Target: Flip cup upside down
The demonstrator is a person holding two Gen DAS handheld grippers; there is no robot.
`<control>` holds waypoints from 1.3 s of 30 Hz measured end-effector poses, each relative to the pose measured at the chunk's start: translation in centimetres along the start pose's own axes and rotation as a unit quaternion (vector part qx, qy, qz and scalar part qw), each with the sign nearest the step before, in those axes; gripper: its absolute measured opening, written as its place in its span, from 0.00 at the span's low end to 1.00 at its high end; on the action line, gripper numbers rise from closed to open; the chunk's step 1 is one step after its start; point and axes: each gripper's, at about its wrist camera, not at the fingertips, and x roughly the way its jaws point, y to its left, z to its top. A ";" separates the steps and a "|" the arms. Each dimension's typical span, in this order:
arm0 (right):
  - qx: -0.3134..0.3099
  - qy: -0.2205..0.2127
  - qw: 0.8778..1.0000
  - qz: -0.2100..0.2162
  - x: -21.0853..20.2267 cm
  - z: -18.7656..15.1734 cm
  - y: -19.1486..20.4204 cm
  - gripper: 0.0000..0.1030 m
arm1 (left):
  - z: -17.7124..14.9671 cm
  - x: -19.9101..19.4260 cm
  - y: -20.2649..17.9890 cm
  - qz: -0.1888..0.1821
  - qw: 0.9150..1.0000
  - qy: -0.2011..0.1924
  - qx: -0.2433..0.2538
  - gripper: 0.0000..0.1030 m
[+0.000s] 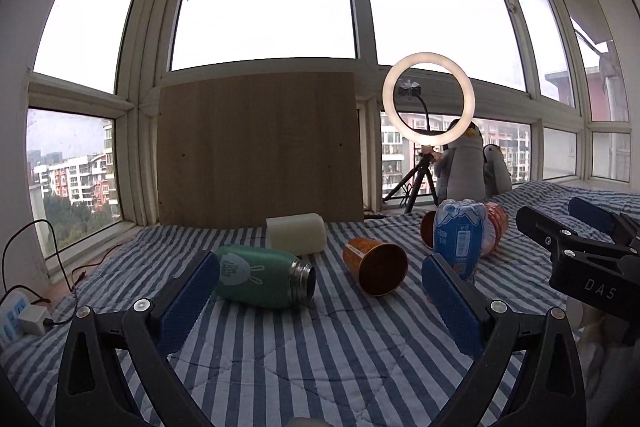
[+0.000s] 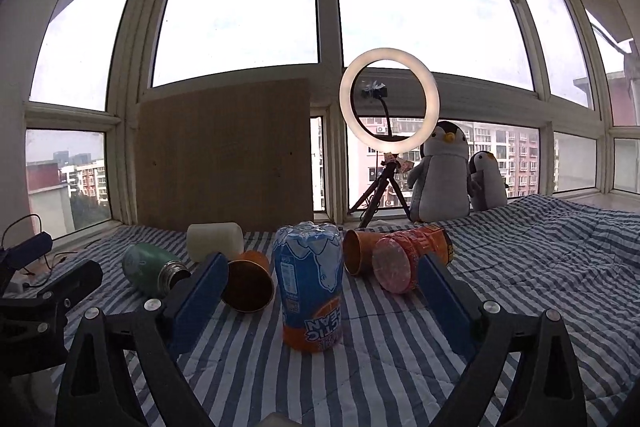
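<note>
Lying on striped quilt (image 2: 520,267): two orange cups (image 2: 248,281) (image 2: 360,257), one green flask (image 1: 260,275); both grippers (image 1: 320,303) (image 2: 320,299) empty, fingers wide.

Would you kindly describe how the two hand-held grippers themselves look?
Both match: the left hand-held gripper and the right hand-held gripper have black triangular arms with silver screws and flat blue textured pads. The right one's black body shows white letters "DAS".

Setting: a home, specifically a bedroom in a high-rise flat. Evidence: a bed (image 2: 540,267) with blue-and-white striped quilt lies beneath the jaws; ahead of the jaws, a bay window (image 2: 240,7) overlooks apartment blocks; two plush penguins (image 2: 440,175) and a ring light (image 2: 389,99) on a tripod stand at the sill.
</note>
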 end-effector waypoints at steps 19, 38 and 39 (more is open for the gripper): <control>-0.001 -0.004 1.000 0.004 -0.1 -0.2 0.3 0.98 | -0.2 0.3 1.0 0.018 1.000 0.007 -0.022 1.00; -0.002 -0.001 1.000 0.004 -0.1 -0.2 0.5 0.98 | -0.3 0.2 1.1 0.019 1.000 0.006 -0.024 1.00; -0.002 -0.001 1.000 0.004 -0.1 -0.2 0.5 0.98 | -0.3 0.2 1.1 0.018 1.000 0.006 -0.024 1.00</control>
